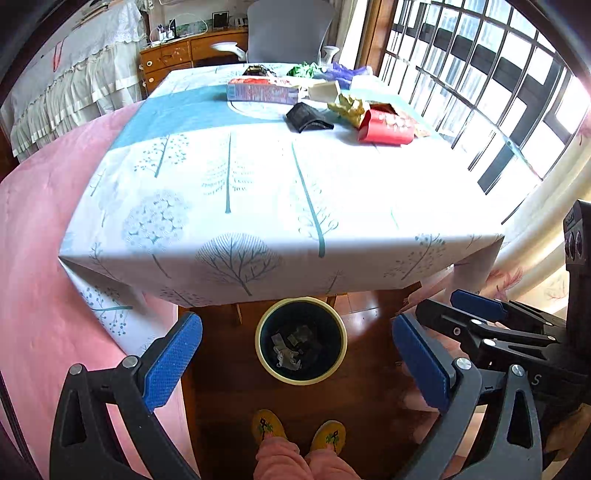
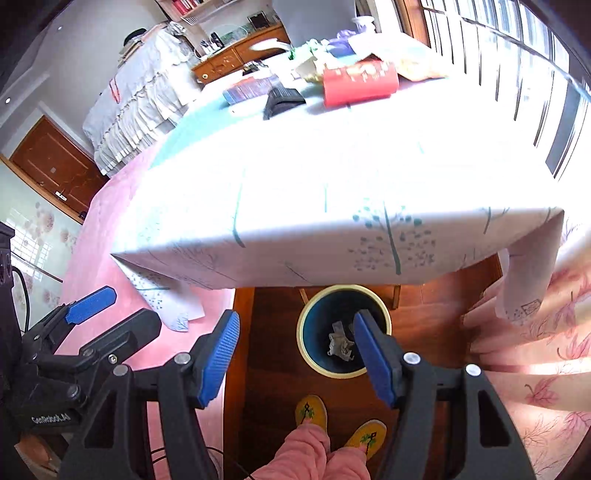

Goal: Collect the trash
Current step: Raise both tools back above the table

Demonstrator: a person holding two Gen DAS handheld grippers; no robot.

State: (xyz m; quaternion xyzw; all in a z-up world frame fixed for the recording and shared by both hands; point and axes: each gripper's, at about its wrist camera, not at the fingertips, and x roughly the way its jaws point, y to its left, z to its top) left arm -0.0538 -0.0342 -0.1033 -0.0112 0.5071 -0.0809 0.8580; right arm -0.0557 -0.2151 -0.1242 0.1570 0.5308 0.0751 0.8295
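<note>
A round dark bin with a pale yellow rim [image 1: 258, 343] [image 2: 303, 334] stands on the wooden floor under the table's near edge, holding crumpled paper [image 1: 286, 354] [image 2: 340, 345]. At the table's far end lies the trash: a red packet [image 1: 386, 127] [image 2: 360, 86], a black pouch [image 1: 308, 118] [image 2: 282, 99], a yellow wrapper [image 1: 349, 107], a blue-red box [image 1: 262, 92] [image 2: 247, 90], and green [image 1: 303, 69] and purple [image 1: 347, 72] crumples. My left gripper [image 1: 297, 360] [image 2: 118, 314] hangs open and empty above the bin. My right gripper [image 2: 295, 354] [image 1: 454, 310] is beside it, open, holding nothing.
The tree-print tablecloth [image 1: 258, 192] hangs over the table's edges. A pink bedspread [image 1: 33, 258] lies to the left; a barred window [image 1: 498, 92] and a curtain [image 2: 546, 350] are to the right. A person's yellow slippers [image 1: 267, 424] stand near the bin. A grey chair [image 1: 288, 29] and a wooden desk [image 1: 184, 51] stand behind the table.
</note>
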